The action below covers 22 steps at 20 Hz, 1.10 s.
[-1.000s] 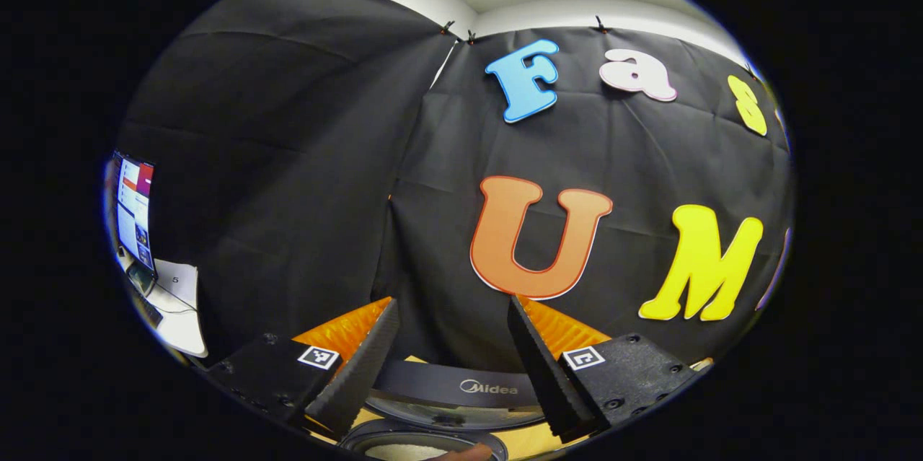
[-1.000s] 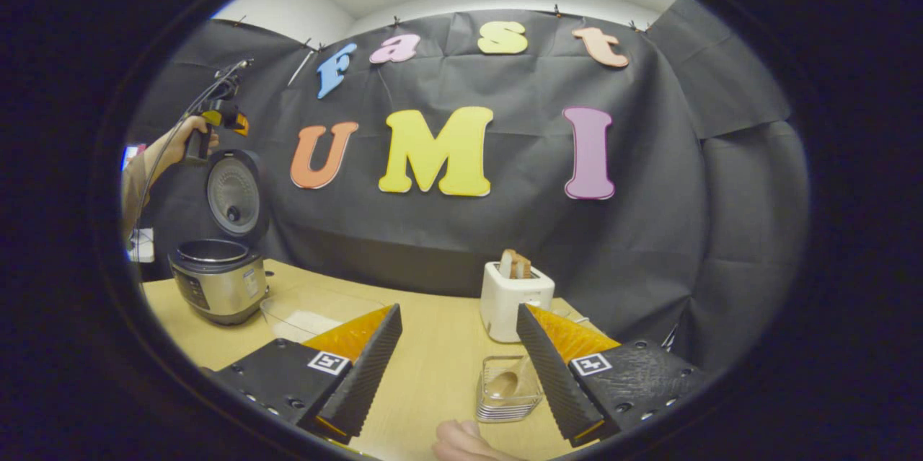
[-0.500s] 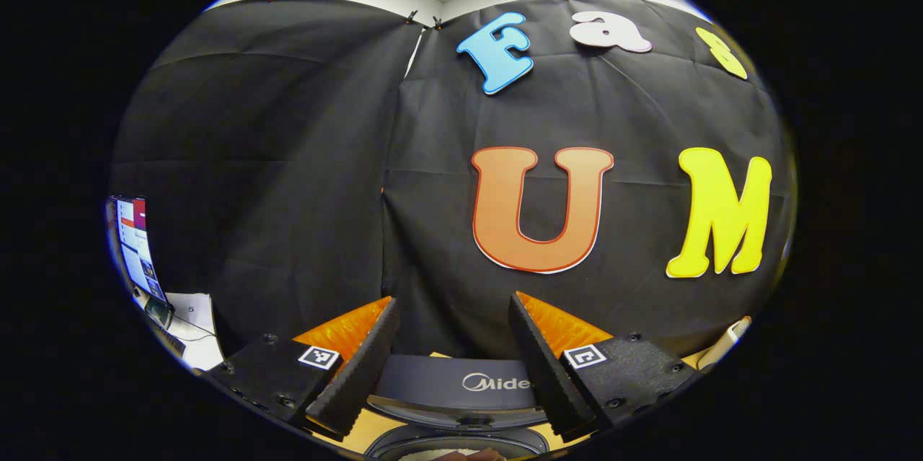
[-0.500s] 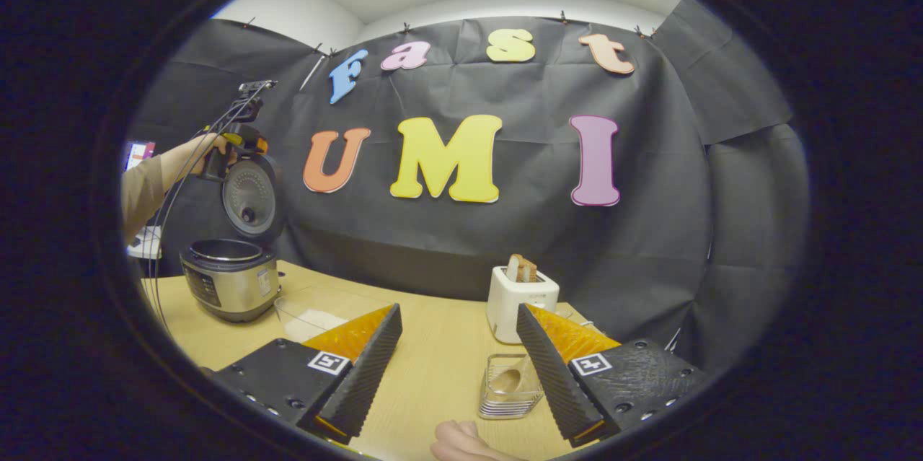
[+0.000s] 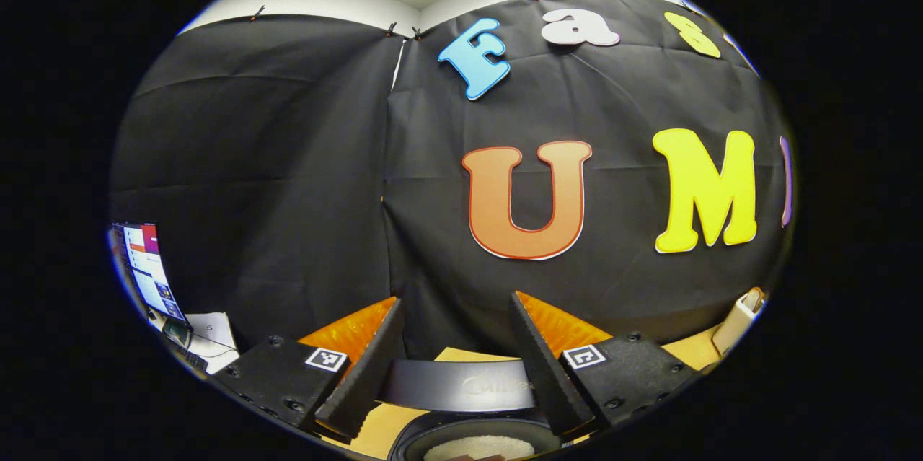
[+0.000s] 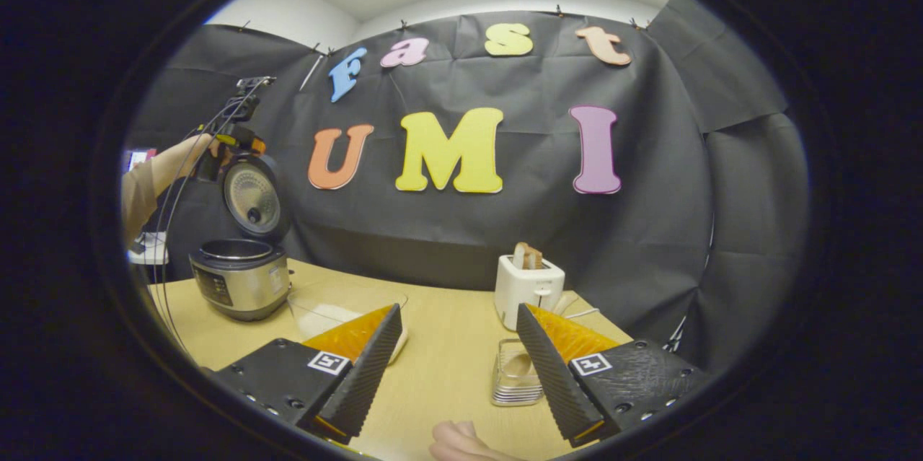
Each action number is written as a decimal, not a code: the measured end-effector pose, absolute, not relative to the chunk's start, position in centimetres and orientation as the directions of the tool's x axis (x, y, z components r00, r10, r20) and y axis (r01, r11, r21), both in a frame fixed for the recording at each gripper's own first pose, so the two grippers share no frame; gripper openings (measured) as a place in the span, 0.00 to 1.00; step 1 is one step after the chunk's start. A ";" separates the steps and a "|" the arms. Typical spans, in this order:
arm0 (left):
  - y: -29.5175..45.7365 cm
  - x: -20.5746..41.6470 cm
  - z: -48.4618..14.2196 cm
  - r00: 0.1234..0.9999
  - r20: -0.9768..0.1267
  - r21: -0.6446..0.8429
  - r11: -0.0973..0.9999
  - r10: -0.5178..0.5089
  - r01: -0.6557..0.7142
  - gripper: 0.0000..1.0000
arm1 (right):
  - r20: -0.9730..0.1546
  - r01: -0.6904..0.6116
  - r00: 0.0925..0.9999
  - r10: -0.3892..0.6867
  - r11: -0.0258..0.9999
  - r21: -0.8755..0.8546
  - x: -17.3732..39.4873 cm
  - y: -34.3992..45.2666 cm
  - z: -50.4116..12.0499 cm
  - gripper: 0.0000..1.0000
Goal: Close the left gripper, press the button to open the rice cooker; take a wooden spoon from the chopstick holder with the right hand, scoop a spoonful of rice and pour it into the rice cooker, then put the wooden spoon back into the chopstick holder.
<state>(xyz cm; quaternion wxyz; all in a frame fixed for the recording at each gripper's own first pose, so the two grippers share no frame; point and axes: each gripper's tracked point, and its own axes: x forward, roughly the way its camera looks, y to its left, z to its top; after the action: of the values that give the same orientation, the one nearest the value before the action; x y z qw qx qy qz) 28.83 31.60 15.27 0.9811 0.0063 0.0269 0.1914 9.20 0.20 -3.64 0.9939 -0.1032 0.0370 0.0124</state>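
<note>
In the right gripper view, the right claw [image 6: 456,363] is hovering low over the near edge of the desk [image 6: 440,374], its fingers standing wide apart and holding nothing. Just beyond its right finger, the clear holder [image 6: 510,382] is sitting on the desk with the spoon [image 6: 516,364] lying in it, the bowl end showing near the top; which way the handle is running I cannot tell, as the finger is covering it. Farther off and to the right, a white toaster [image 6: 527,291] is standing with bread sticking up from its slot. Left of centre, a clear bowl [image 6: 339,304] with rice in it is resting behind the left finger. Farther left still, the cooker [image 6: 241,277] is standing upright with its lid [image 6: 252,197] swung up and facing the camera. A hand [image 6: 189,155] is holding the left claw [image 6: 229,147] up at the lid's top edge.

In the left gripper view, the left claw [image 5: 454,363] is spread open and empty above the lid's edge [image 5: 458,387], with the pot [image 5: 479,439] below showing white rice inside.
</note>
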 end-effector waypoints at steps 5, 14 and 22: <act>29.8 25.5 13.2 0.944 -0.073 0.037 0.946 0.323 -0.321 0.93 | -0.069 -0.007 0.998 -0.007 0.979 -0.204 6.4 0.5 -4.1 0.95; 25.2 20.6 4.1 0.924 -0.284 0.126 0.965 0.258 -0.230 0.93 | -0.024 0.116 0.992 -0.123 0.973 -0.199 1.0 0.5 -1.5 0.97; 23.5 18.6 0.2 0.919 -0.322 0.018 0.972 0.226 -0.233 0.93 | -0.038 0.090 0.995 -0.097 0.983 -0.162 -0.7 1.7 -1.0 0.95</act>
<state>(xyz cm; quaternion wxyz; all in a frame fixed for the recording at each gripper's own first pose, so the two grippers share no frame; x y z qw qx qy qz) 18.59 23.53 0.21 0.9796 -0.0102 0.1632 0.1171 -0.68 1.73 -1.02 0.9954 -0.0801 0.0229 -0.0468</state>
